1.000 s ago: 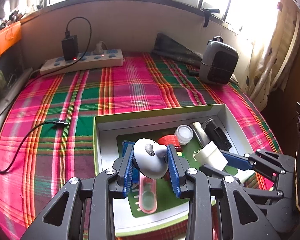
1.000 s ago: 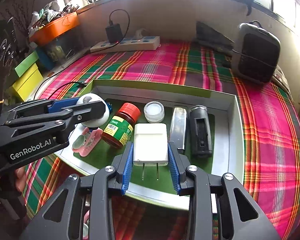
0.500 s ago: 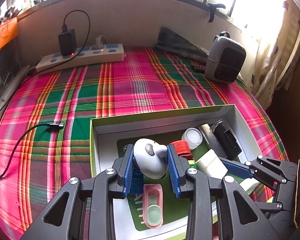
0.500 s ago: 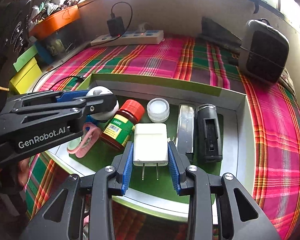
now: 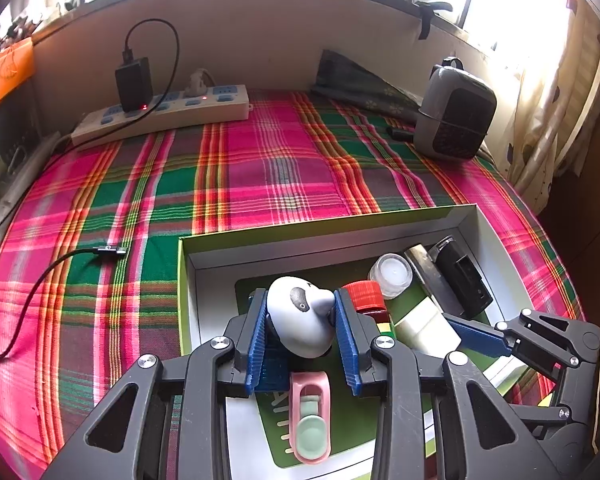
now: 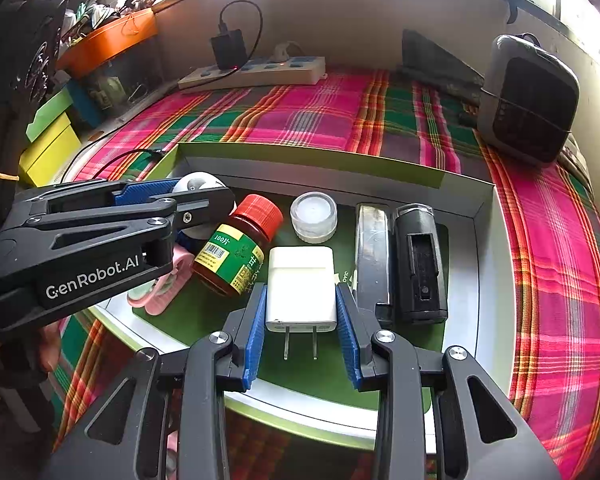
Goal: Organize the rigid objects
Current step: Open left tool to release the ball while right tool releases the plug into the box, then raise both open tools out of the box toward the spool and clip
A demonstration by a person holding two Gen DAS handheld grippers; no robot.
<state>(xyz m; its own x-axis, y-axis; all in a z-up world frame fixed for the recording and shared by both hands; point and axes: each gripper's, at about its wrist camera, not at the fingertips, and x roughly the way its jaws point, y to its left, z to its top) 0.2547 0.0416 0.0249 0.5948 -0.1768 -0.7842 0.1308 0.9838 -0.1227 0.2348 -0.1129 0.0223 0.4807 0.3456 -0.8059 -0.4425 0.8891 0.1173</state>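
Left gripper (image 5: 302, 318): clenched on the grey-white mouse (image 5: 300, 316), which is pinched between both blue pads and held above the box's left end.
Right gripper (image 6: 300, 316): clenched on the white charger plug (image 6: 302, 288), its two prongs turned back toward the camera, held low over the green liner.
Box (image 6: 486, 240): an open, shallow, white-walled box with a green rim is seen on the plaid cloth (image 5: 260, 168), filling the 6 o'clock half of both views.
Pill bottle (image 6: 238, 246): laid on its side with its red cap toward 1 o'clock, just left of the plug in the right wrist view.
Small jar (image 6: 314, 216): a clear round jar is set upright at 12 o'clock from the plug, just beside the bottle cap.
Silver bar (image 6: 372, 254): laid lengthwise at 3 o'clock from the plug; what it is cannot be told.
Black device (image 6: 420, 264): laid alongside the silver bar on its right, touching or nearly so.
Pink item (image 5: 310, 416): a pink piece with a mint-green part is seen on the liner directly under the mouse.
Power strip (image 5: 160, 114): placed at 11 o'clock against the wall, a black adapter plugged in.
Heater (image 5: 454, 112): a small grey unit is stood at 2 o'clock, well apart from the box.
Loose cable (image 5: 52, 268): trailed over the cloth at 9 o'clock.
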